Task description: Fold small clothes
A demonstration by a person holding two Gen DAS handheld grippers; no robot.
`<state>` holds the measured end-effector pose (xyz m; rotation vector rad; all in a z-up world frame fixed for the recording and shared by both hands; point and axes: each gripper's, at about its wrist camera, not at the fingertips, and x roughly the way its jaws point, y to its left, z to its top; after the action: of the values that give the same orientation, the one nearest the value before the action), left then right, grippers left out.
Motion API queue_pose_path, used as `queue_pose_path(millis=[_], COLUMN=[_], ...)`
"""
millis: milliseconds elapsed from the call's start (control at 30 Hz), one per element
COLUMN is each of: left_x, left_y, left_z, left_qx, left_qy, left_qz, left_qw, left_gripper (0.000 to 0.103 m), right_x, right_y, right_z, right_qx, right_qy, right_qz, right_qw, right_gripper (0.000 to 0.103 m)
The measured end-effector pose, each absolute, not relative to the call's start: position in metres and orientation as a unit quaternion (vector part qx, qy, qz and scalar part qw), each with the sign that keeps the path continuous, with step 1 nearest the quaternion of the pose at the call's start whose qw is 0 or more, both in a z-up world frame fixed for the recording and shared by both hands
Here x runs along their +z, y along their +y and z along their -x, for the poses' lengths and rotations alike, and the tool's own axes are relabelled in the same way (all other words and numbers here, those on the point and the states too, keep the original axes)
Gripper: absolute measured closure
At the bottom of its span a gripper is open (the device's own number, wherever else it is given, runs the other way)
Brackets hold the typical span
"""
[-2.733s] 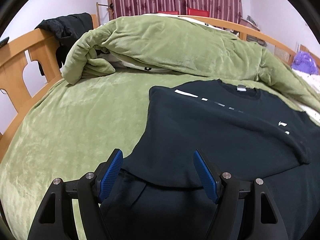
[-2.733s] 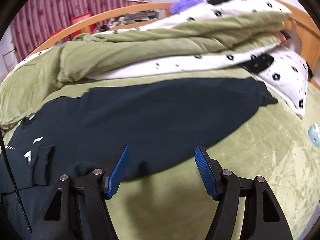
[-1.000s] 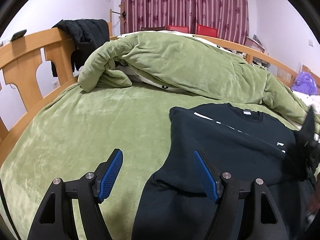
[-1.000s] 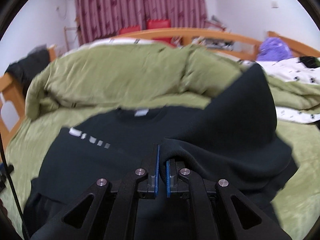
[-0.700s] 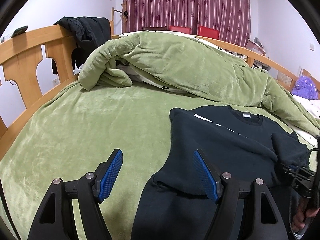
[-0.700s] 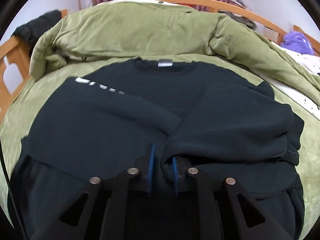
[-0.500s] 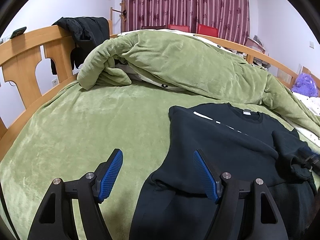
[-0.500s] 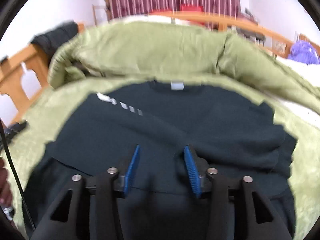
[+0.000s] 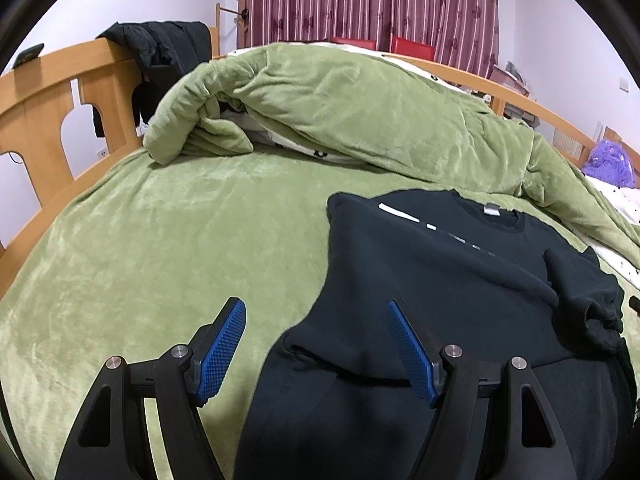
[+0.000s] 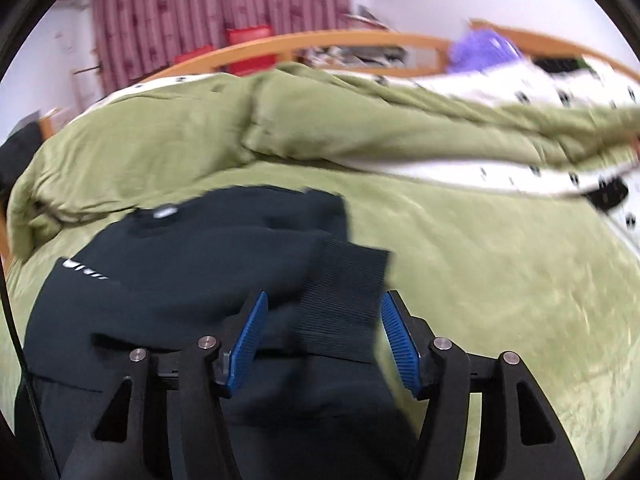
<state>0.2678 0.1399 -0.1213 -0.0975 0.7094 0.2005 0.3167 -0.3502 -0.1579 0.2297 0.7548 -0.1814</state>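
A black sweatshirt (image 9: pixel 420 280) lies flat on the green bed cover (image 9: pixel 180 248), collar away from me. Both its sleeves lie folded across the body. My left gripper (image 9: pixel 314 306) hovers open above the sweatshirt's left edge near the hem, with nothing between its fingers. In the right wrist view the sweatshirt (image 10: pixel 192 280) fills the lower left. Its ribbed sleeve cuff (image 10: pixel 344 300) lies on the body between the opening jaws of my right gripper (image 10: pixel 324 300). The blue pads stand clear of the cuff.
A bunched green quilt (image 9: pixel 360 120) lies behind the sweatshirt, with a white dotted quilt (image 10: pixel 520 92) to the right. A wooden bed rail (image 9: pixel 48 92) with a black jacket (image 9: pixel 160 48) on it borders the left. More dark cloth (image 9: pixel 340 420) lies under the hem.
My right gripper carried the sleeve onto the sweatshirt's body, opened and let it go, then swung right. The left gripper has stayed open in place.
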Motion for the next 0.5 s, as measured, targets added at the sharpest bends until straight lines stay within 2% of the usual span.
queue_pose_path(millis=[100,200,500], left_x=[-0.132,-0.138,-0.147], left_y=[0.137,0.134,0.126], left_z=[-0.273,-0.278,-0.282], left_qx=[0.095,0.093,0.087], left_qy=[0.359,0.367,0.375], left_qz=[0.050,0.047,0.029], left_qw=[0.927,0.924,0.922], left_gripper=[0.032,0.032,0.032], right_x=[-0.172,-0.183,-0.219], right_y=[-0.364,-0.371,-0.382], right_z=[-0.323,-0.329,-0.353], right_qx=[-0.086,-0.083,-0.047], right_qy=[0.382,0.389,0.408], right_qz=[-0.130,-0.138,-0.223], right_qw=[0.911,0.907,0.884], right_gripper=[0.044,0.037,0.036])
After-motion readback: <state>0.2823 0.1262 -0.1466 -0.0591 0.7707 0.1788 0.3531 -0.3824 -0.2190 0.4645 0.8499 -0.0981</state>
